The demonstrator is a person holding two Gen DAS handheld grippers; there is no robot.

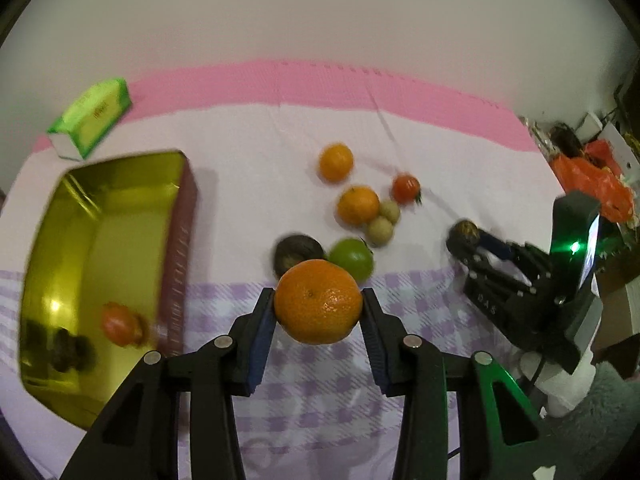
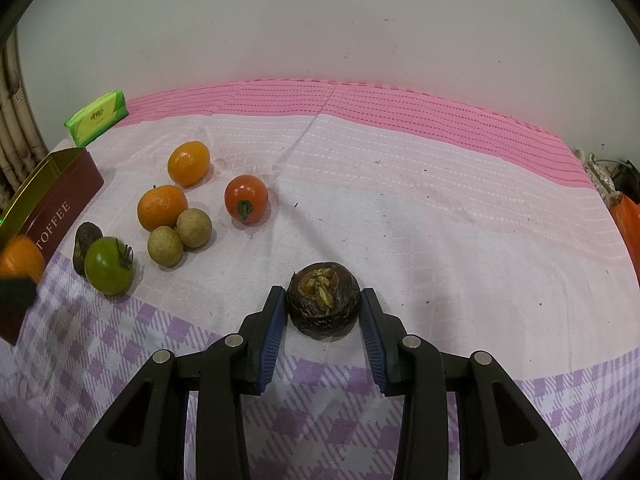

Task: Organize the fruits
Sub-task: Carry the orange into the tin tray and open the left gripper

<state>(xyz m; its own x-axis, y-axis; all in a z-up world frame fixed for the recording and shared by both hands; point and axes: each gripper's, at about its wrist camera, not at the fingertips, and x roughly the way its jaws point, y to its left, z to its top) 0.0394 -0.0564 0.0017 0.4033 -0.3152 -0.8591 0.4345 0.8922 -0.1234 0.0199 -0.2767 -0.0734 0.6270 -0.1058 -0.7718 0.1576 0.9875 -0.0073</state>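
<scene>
Between my left gripper point(image 1: 319, 304), jaws clamped, sits an orange point(image 1: 318, 301), right of the gold tin point(image 1: 176, 240). Right gripper point(image 2: 323, 300) brackets a dark fruit point(image 2: 323, 298), jaws narrow, contact unclear. Next, I judge: carry the orange over the tin.

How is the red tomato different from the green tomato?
The red tomato is red; the green tomato is green. The red one sits alone, farther back on the cloth; the green one sits nearer, right beside a dark fruit. The red one's stem faces the camera; the green one's points sideways. Both are round, lie loose on the cloth, and no claw holds them.
</scene>
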